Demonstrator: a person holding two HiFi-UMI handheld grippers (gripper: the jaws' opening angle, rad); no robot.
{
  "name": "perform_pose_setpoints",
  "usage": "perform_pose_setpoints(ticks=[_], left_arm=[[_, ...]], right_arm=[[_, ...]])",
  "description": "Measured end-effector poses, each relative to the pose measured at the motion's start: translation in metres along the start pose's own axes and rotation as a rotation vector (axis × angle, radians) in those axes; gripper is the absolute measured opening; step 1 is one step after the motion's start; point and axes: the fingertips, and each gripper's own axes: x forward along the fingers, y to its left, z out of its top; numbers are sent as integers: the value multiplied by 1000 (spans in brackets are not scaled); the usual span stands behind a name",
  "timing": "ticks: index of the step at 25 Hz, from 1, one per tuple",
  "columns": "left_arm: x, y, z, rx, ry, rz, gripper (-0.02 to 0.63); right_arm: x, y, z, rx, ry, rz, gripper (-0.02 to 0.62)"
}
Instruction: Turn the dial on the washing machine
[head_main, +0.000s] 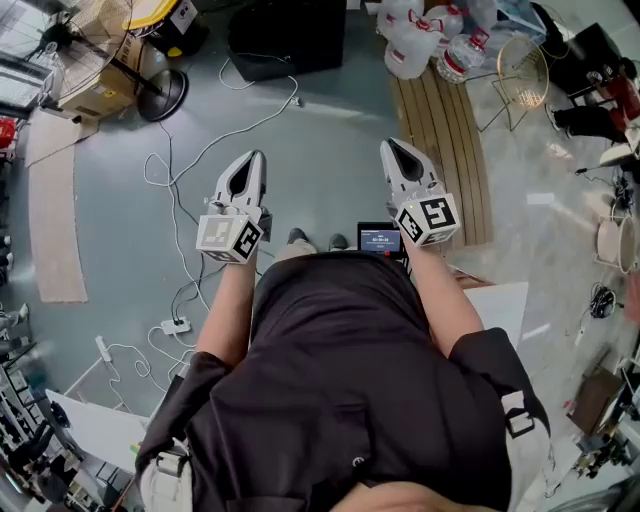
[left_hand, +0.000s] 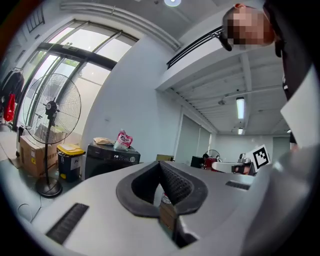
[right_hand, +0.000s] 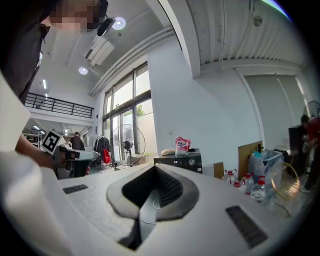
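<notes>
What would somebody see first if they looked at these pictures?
Probably the two grey-white grippers with black-and-white marker cubes: the left gripper and right gripper are held out side by side over the grey floor, jaws together and empty. Ahead stands a dark washing machine with a pink bag on top. Left of it is a tall black standing fan.

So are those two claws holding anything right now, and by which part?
Nothing is held. The left gripper and the right gripper are both shut on empty air, and the washing machine stands away across the room.
</notes>
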Motion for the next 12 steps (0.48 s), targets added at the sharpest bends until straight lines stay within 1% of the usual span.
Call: perform_pose_setpoints(ticks=[5, 12], left_arm=[[-1, -10, -2, 11, 14, -8, -6], [-7, -22, -8, 8, 27, -6, -6]], right_arm=[[-6, -5, 0, 20, -9, 5, 3], [-18, -9, -5, 37, -1, -3, 3]])
